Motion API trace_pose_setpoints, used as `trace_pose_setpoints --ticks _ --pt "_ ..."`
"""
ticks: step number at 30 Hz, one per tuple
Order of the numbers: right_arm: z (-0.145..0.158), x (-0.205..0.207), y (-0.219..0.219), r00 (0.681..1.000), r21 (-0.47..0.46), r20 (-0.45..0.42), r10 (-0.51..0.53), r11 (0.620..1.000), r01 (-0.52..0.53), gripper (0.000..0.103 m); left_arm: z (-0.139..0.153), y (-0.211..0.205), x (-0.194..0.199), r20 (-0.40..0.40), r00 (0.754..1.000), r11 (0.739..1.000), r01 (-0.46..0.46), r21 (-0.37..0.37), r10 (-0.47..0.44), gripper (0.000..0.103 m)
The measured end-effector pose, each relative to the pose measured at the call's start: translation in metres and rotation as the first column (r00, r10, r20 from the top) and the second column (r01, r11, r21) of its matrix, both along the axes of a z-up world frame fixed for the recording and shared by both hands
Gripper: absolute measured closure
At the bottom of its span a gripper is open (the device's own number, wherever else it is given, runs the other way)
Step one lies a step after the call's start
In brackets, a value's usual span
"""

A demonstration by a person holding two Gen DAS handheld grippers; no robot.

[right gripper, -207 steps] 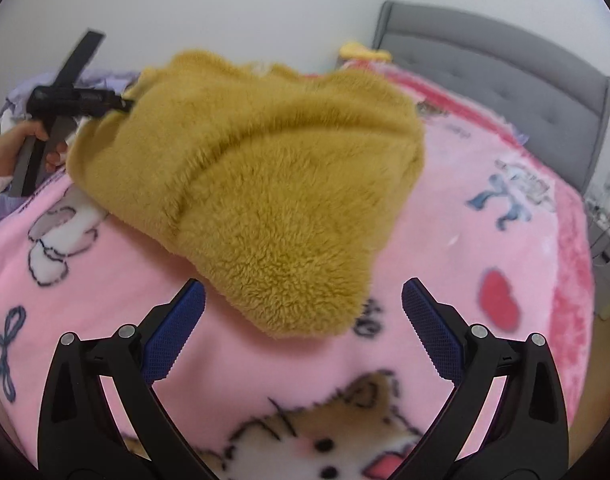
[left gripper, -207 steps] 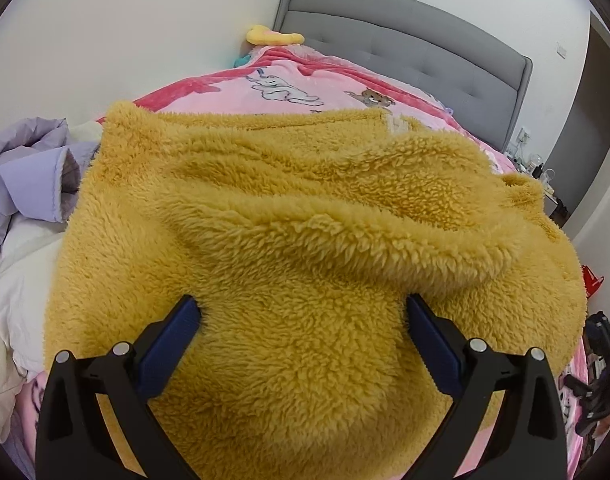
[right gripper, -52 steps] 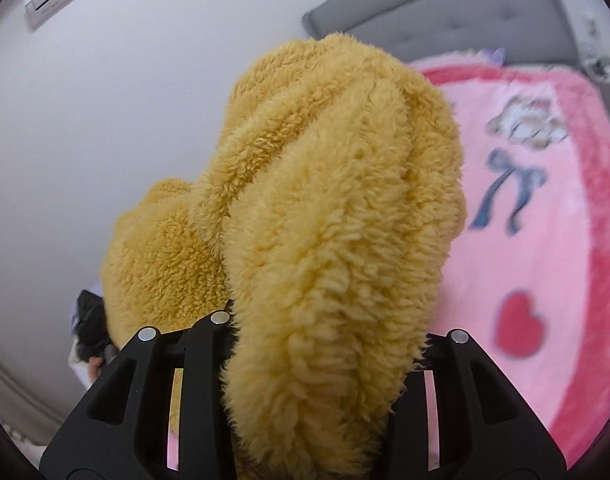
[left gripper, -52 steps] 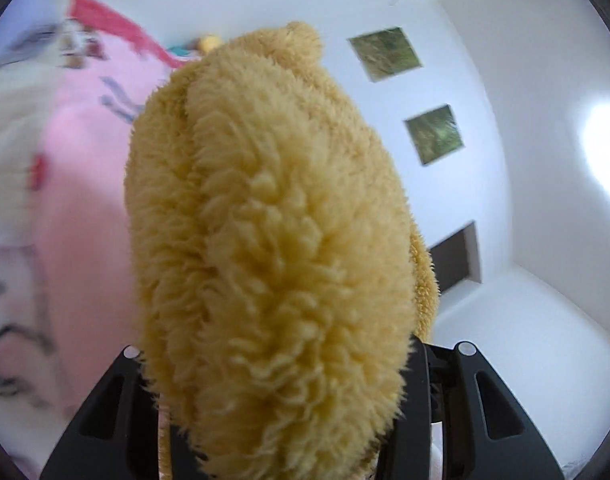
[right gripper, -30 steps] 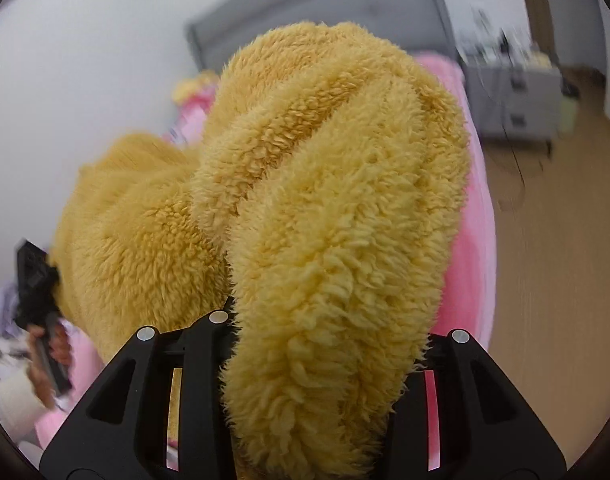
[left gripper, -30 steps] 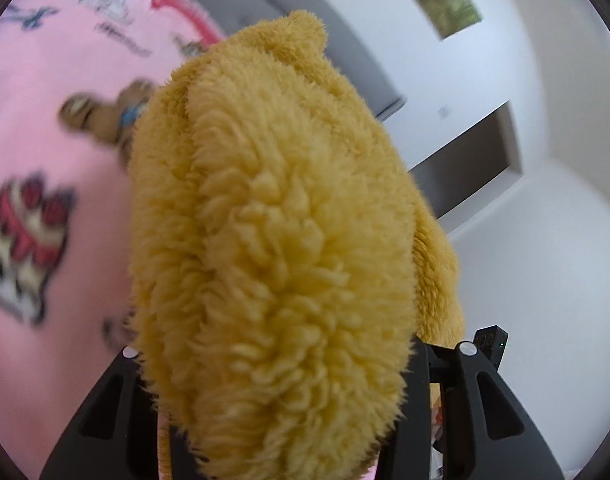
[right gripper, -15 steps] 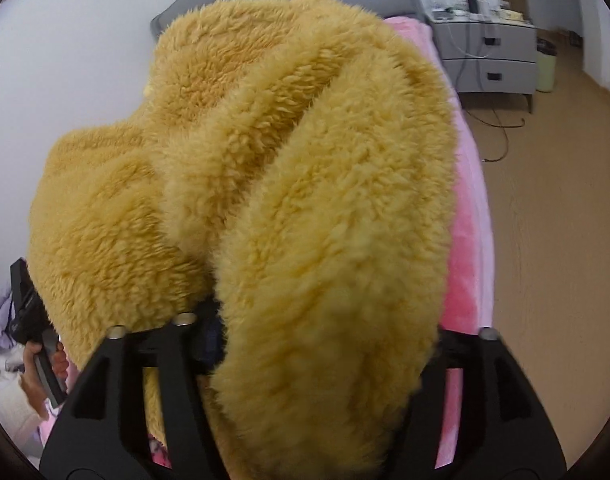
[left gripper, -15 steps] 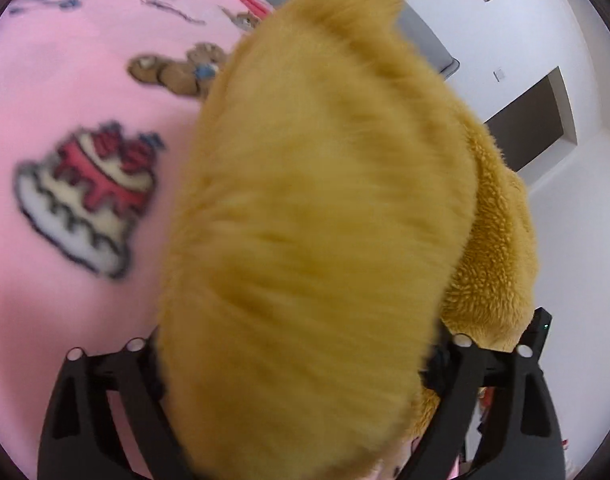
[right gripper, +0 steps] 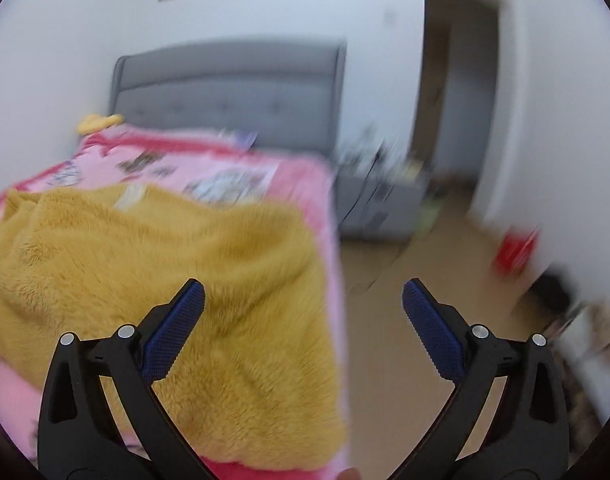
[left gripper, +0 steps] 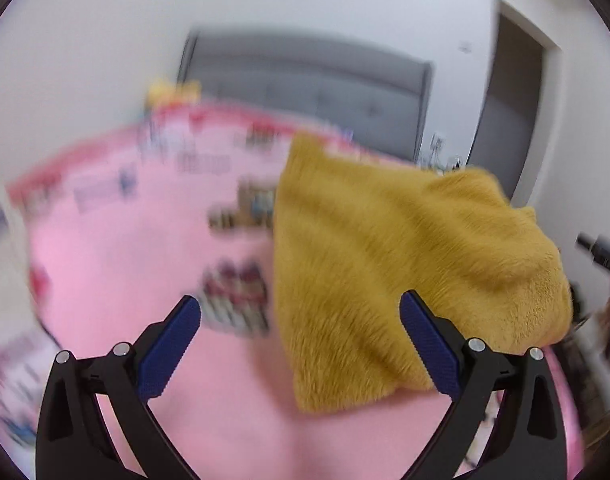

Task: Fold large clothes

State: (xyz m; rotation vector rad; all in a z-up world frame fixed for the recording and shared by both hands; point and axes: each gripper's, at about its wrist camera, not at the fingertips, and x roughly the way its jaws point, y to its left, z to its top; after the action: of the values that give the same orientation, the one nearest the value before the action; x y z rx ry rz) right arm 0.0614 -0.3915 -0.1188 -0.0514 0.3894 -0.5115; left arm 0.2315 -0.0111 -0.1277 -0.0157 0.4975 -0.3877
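A fluffy mustard-yellow garment (left gripper: pixel 385 264) lies folded on the pink cartoon blanket (left gripper: pixel 125 248) of the bed. In the left wrist view my left gripper (left gripper: pixel 301 320) hovers above the blanket, its jaws opening wide; the garment's near edge shows between them, but neither blue pad presses on it. In the right wrist view the garment (right gripper: pixel 153 280) lies at the bed's right edge. My right gripper (right gripper: pixel 303 308) is above that edge, jaws opening, nothing gripped; the left pad overlaps the garment, the right pad is over the floor. Both views are motion-blurred.
A grey padded headboard (right gripper: pixel 233 84) stands at the far end of the bed. A grey nightstand (right gripper: pixel 381 204) and wooden floor (right gripper: pixel 389 320) lie to the right. A dark doorway (left gripper: pixel 509 112) opens in the white wall. A yellow plush toy (right gripper: pixel 97 122) sits by the headboard.
Both grippers have opened and let go of the yellow garment, which has dropped onto the bed. Both have pulled back and risen, so the garment no longer fills the views.
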Motion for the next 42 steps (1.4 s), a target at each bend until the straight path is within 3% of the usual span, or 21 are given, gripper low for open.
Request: trace_pose_setpoints --ticks 2,3,7,9,11,16,20,24,30,42 --pt "0.012 -0.012 0.027 0.999 -0.080 0.032 0.002 0.997 0.000 0.008 0.031 -0.013 -0.023 0.130 0.991 0.998 -0.032 0.046 0.026 0.005" --pt "0.018 -0.016 0.037 0.998 -0.088 0.044 0.032 0.996 -0.028 0.008 0.046 -0.019 -0.030 0.147 0.989 0.999 -0.039 0.031 0.034 0.005" --pt "0.044 -0.022 0.070 0.995 -0.079 0.076 0.071 0.995 -0.065 0.008 0.076 -0.028 -0.047 0.084 0.995 0.994 -0.044 -0.103 0.053 0.005" --pt "0.054 -0.027 0.086 0.996 -0.099 0.073 0.048 0.994 -0.040 0.008 0.079 -0.035 -0.049 0.037 0.999 0.993 -0.030 -0.115 0.035 0.005" --pt "0.067 -0.038 0.101 0.995 -0.059 0.046 0.092 0.994 -0.089 0.008 0.087 -0.043 -0.051 0.009 1.000 0.995 -0.014 -0.097 0.015 0.005" --pt "0.078 -0.055 0.116 0.993 0.039 -0.021 0.117 0.992 -0.116 0.008 0.093 -0.070 -0.064 0.015 1.000 1.000 -0.016 0.015 0.016 0.005" --pt "0.076 -0.064 0.115 0.992 0.068 -0.084 0.098 0.993 -0.092 0.008 0.097 -0.089 -0.074 -0.011 0.999 0.998 0.032 0.056 -0.032 0.005" --pt "0.072 -0.071 0.101 0.993 0.147 -0.078 0.090 0.986 -0.078 0.008 0.097 -0.103 -0.078 -0.070 0.995 0.996 0.079 0.047 -0.076 0.005" --pt "0.064 -0.072 0.093 0.993 0.139 -0.092 0.072 0.989 -0.059 0.008 0.093 -0.120 -0.079 -0.118 0.987 0.993 0.111 0.031 -0.106 0.005" --pt "0.058 -0.059 0.093 0.990 0.099 -0.109 0.091 0.992 -0.080 0.008 0.093 -0.133 -0.082 -0.088 0.993 0.993 0.086 0.080 -0.079 0.005"
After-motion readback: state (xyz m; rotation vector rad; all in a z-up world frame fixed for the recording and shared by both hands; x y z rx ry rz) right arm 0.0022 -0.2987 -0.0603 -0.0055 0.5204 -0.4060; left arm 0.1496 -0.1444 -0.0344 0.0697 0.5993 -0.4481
